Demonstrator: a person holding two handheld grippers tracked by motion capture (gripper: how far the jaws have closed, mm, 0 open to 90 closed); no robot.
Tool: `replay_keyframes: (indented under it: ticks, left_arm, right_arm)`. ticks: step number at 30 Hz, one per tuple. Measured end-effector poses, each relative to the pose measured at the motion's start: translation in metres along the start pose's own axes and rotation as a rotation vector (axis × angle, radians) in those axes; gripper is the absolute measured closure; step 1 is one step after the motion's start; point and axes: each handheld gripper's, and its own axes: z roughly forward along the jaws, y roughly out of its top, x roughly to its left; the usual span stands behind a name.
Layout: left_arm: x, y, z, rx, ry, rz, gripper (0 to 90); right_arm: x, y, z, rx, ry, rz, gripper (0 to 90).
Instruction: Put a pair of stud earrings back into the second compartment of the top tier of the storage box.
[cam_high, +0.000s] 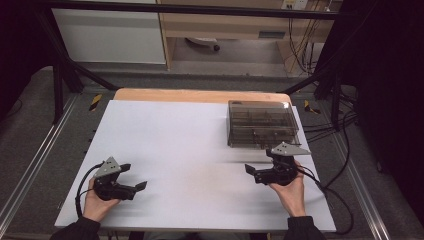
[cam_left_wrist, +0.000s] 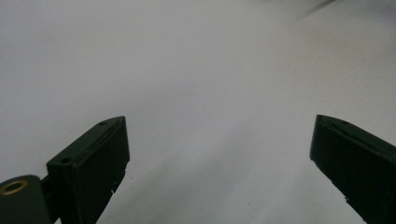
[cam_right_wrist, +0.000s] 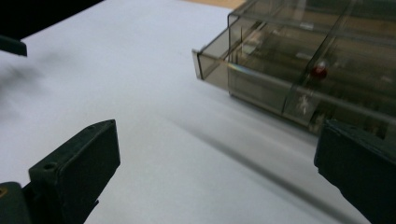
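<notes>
The smoky clear drawer box (cam_high: 261, 124) is seen just beyond the right gripper (cam_high: 261, 169), whose jaws stand wide apart with nothing between them. In the right gripper view the box (cam_right_wrist: 299, 60) lies ahead and to the right of the jaws, one drawer seemingly pulled slightly out, though blur leaves this uncertain. A small red item (cam_right_wrist: 319, 71) is seen inside. The left gripper (cam_high: 131, 177), also spread and empty, is held over the bare white surface (cam_high: 180, 150), well apart from the box. Handling of the box is judged either finished or not begun, since nothing is held

Smoky translucent grey organiser box (cam_high: 261, 124), small red bead (cam_right_wrist: 319, 71), plain white table (cam_high: 170, 150)
</notes>
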Motion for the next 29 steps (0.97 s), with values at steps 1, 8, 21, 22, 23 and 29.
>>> replay_keyframes:
  ticks: [1,8,21,22,23,29]
  left_arm:
    - [0.0,0.0,0.0,0.002,-0.001,0.0,4.3]
    - [0.0,0.0,0.001,0.01,-0.001,0.006,4.3]
    - [-0.002,0.0,0.002,0.015,-0.005,0.011,4.3]
    - [-0.002,0.0,0.002,0.015,-0.006,0.011,4.3]
    - [-0.002,0.0,0.003,0.016,-0.006,0.011,4.3]
    - [-0.003,0.0,0.004,0.02,-0.008,0.012,4.4]
  right_arm:
    - [0.0,-0.003,0.001,0.009,0.003,-0.001,0.7]
    - [-0.006,-0.025,0.003,0.018,0.02,-0.006,0.7]
    - [-0.023,-0.055,-0.004,0.008,0.058,0.011,0.5]
    - [-0.023,-0.057,-0.004,0.012,0.057,0.009,0.6]
    - [-0.023,-0.058,-0.004,0.014,0.058,0.009,0.6]
    - [-0.025,-0.06,-0.006,0.016,0.059,0.007,0.6]
